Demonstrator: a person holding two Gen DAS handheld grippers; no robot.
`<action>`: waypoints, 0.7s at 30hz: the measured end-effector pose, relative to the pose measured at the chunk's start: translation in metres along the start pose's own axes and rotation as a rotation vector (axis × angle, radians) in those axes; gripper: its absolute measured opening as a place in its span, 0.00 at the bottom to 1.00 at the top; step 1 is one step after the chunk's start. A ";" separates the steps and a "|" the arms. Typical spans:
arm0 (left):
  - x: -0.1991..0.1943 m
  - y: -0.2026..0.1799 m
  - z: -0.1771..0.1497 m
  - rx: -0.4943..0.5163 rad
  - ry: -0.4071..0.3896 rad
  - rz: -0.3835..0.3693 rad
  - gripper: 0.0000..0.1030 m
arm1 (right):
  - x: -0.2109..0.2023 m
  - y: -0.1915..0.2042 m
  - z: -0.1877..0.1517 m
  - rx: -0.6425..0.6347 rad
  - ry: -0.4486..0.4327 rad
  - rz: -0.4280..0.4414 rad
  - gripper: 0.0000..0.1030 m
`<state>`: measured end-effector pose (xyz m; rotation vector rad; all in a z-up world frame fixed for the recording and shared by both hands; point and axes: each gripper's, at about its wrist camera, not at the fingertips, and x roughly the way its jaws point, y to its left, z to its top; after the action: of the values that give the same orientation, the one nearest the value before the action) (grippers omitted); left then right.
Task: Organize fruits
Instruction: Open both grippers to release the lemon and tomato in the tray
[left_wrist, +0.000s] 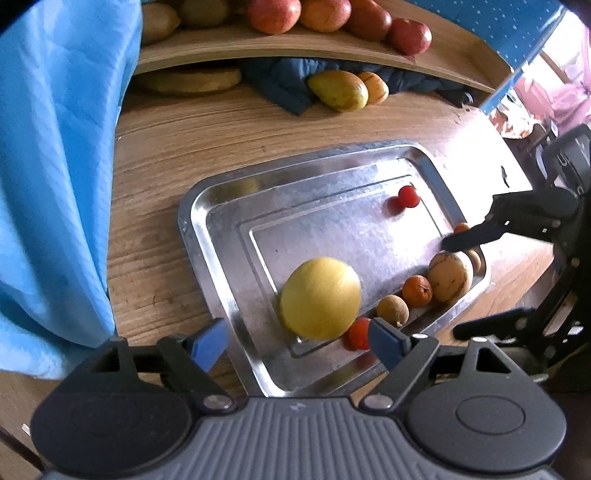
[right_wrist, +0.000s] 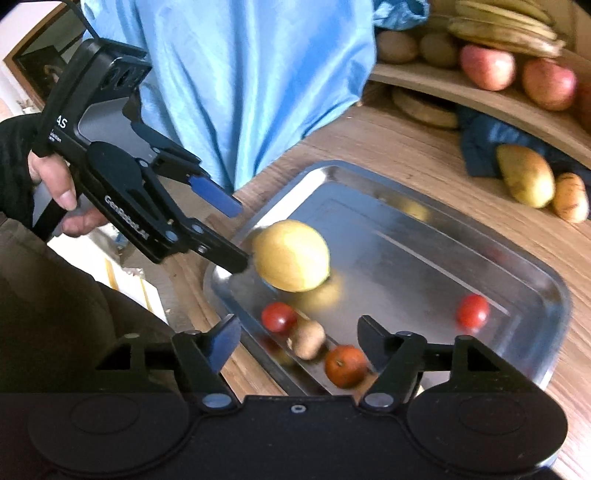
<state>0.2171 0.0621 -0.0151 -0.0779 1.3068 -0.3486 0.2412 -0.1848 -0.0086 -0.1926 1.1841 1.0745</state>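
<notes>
Left wrist view: left gripper (left_wrist: 297, 341), spread, nears round yellow lemon (left_wrist: 320, 298), perhaps blurred; right gripper (right_wrist: 297, 332) gapes; next, close squarely.

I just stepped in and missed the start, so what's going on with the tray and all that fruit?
A person holds a gripper in each hand over a metal tray on a wooden table. The left gripper is open, right at a large yellow fruit that looks blurred, as if moving. The right gripper is open above small fruits along the tray's edge, an orange one among them. More fruit sits on the shelf behind.
</notes>
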 end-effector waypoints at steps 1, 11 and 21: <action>0.000 0.000 0.001 0.006 0.003 0.002 0.86 | -0.003 -0.002 -0.002 0.005 0.001 -0.011 0.77; -0.003 0.000 0.019 0.026 -0.009 0.020 0.93 | -0.033 -0.023 -0.023 0.108 0.009 -0.204 0.95; 0.011 -0.012 0.049 0.052 -0.024 0.047 0.96 | -0.040 -0.039 -0.038 0.208 0.011 -0.387 0.99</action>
<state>0.2638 0.0406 -0.0089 -0.0073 1.2727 -0.3402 0.2475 -0.2524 -0.0070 -0.2540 1.1997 0.6090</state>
